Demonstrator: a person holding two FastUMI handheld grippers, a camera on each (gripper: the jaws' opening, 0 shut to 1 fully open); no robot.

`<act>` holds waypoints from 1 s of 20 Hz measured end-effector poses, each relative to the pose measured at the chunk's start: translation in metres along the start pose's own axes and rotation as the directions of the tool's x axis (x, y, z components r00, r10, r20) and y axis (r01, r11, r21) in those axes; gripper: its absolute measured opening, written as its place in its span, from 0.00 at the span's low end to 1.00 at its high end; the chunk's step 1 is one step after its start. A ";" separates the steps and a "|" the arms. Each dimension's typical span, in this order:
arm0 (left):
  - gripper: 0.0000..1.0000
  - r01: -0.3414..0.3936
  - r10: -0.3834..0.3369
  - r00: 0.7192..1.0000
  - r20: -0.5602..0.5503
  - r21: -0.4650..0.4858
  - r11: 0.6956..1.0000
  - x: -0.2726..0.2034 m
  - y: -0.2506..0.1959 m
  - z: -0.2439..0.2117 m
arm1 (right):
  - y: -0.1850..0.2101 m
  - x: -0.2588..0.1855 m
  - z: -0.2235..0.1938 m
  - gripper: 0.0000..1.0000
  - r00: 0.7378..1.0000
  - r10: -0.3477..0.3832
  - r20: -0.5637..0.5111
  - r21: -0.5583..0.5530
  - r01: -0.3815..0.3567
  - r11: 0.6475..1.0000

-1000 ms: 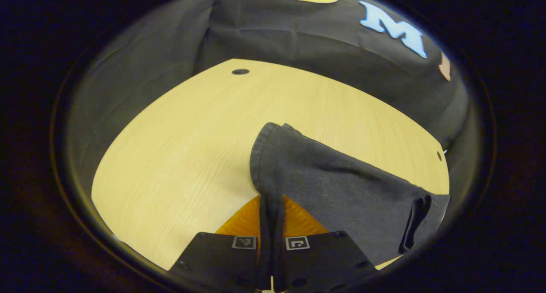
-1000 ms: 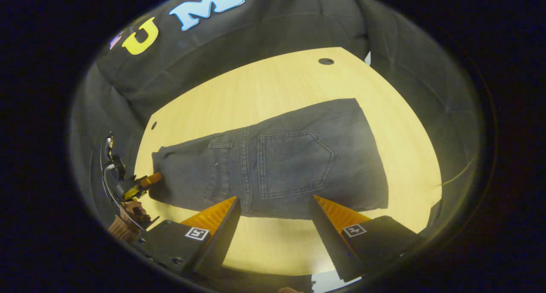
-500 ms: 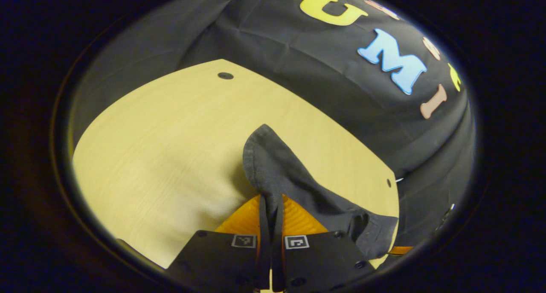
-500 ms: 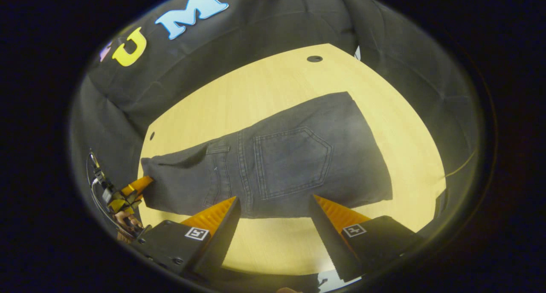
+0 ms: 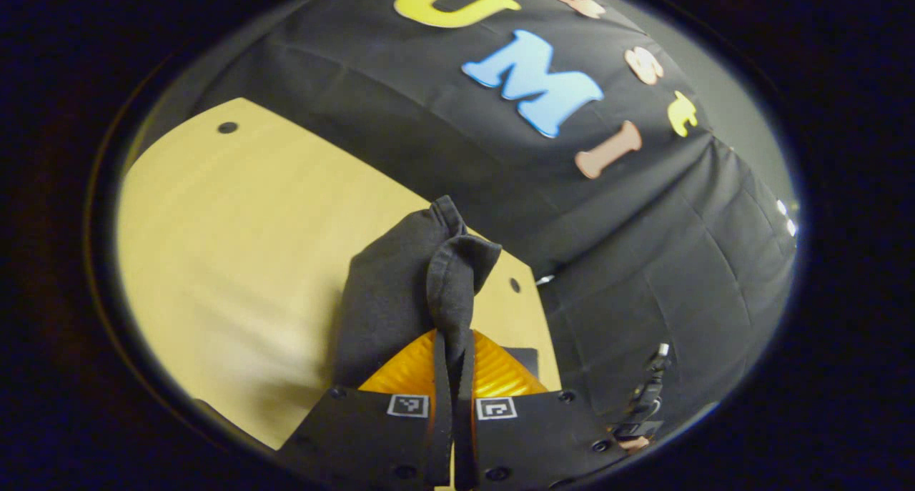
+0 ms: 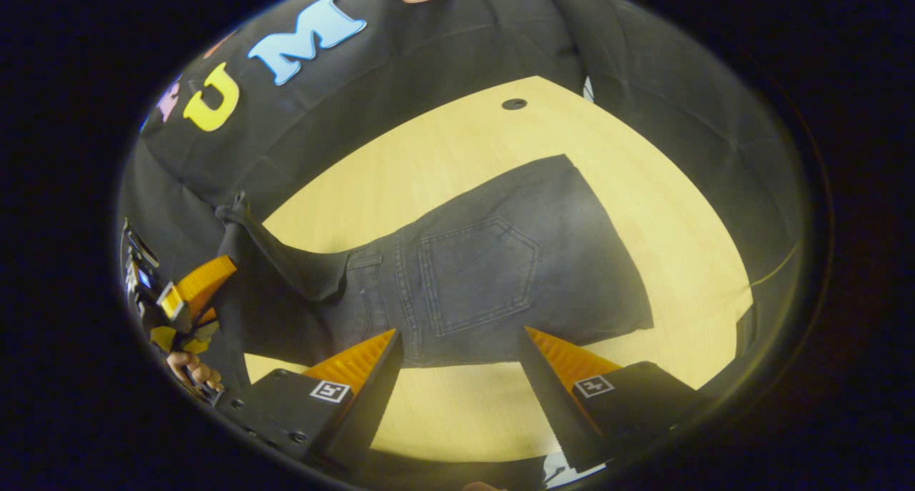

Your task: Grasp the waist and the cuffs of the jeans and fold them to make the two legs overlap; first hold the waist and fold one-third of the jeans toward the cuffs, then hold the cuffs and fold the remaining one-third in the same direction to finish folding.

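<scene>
The dark grey jeans [image 6: 479, 276] lie partly folded on the wooden table [image 6: 443, 155], back pocket up. Their left end is raised off the table into a peak [image 6: 246, 226]. In the left gripper view, my left gripper [image 5: 454, 348] is shut on a hemmed cuff end of the jeans [image 5: 407, 284], and the cloth bunches up above the fingers. The same left gripper [image 6: 191, 291] appears at the far left of the right gripper view, beside the raised end. My right gripper [image 6: 461, 366] hovers open over the near edge of the jeans, with nothing between its fingers.
The table [image 5: 229, 248] has small round holes near its corners [image 6: 513, 104]. The booth's black cloth wall [image 5: 643, 276] surrounds it closely. A hand [image 6: 189, 369] holds the left gripper at the table's left end. A cable plug [image 5: 647, 394] hangs at the lower right of the left gripper view.
My left gripper has lifted the cuff end off the table and turned toward the wall, so the cloth now stands up. The right gripper stayed open and barely moved.
</scene>
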State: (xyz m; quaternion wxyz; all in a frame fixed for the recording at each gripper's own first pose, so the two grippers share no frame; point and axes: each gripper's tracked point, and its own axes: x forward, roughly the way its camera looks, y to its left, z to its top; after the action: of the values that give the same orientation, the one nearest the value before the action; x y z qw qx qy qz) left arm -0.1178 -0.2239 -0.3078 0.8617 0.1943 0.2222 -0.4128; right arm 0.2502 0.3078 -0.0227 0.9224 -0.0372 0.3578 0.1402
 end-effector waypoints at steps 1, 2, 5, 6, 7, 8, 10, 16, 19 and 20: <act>0.11 0.064 -0.063 0.997 -0.040 0.011 0.998 0.011 -0.035 -0.014 | -0.003 -0.002 0.000 0.97 1.000 0.000 0.007 0.020 0.000 1.000; 0.10 0.120 -0.117 0.990 -0.076 0.024 0.993 0.024 -0.066 -0.030 | -0.008 -0.005 0.000 0.97 1.000 -0.003 0.016 0.040 0.003 0.999; 0.10 0.197 -0.176 0.965 -0.193 0.091 0.976 0.061 -0.119 -0.072 | -0.021 -0.017 0.000 0.97 0.999 -0.016 0.045 0.086 0.012 0.996; 0.10 0.208 -0.183 0.956 -0.228 0.091 0.974 0.071 -0.117 -0.076 | -0.026 -0.021 0.001 0.97 0.998 -0.022 0.053 0.097 0.017 0.995; 0.10 0.218 -0.190 0.947 -0.258 0.083 0.972 0.079 -0.115 -0.080 | -0.029 -0.024 0.001 0.97 0.998 -0.026 0.060 0.107 0.019 0.994; 0.10 0.220 -0.191 0.939 -0.284 0.072 0.973 0.090 -0.111 -0.084 | -0.033 -0.025 0.002 0.97 0.998 -0.028 0.064 0.119 0.021 0.993; 0.10 0.200 -0.174 0.926 -0.334 0.044 0.979 0.114 -0.097 -0.092 | -0.039 -0.031 0.003 0.97 0.997 -0.034 0.071 0.144 0.024 0.989; 0.10 -0.001 0.015 0.902 -0.431 0.033 0.999 0.186 -0.057 -0.158 | -0.060 -0.043 0.006 0.97 0.996 -0.060 0.068 0.196 0.046 0.980; 0.11 -0.169 0.174 0.862 -0.476 0.055 0.984 0.194 -0.019 -0.200 | -0.082 -0.054 0.005 0.97 0.996 -0.062 0.061 0.245 0.045 0.969; 0.11 -0.191 0.175 0.871 -0.460 0.013 0.982 0.192 -0.015 -0.203 | -0.092 -0.058 0.005 0.97 0.996 -0.063 0.062 0.263 0.045 0.964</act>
State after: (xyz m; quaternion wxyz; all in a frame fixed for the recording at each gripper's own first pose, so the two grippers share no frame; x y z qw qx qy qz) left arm -0.0673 -0.2476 -0.5826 0.8230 0.2923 0.4067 -0.2681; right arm 0.2388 0.2069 0.0164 0.9347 0.0800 0.3397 0.0678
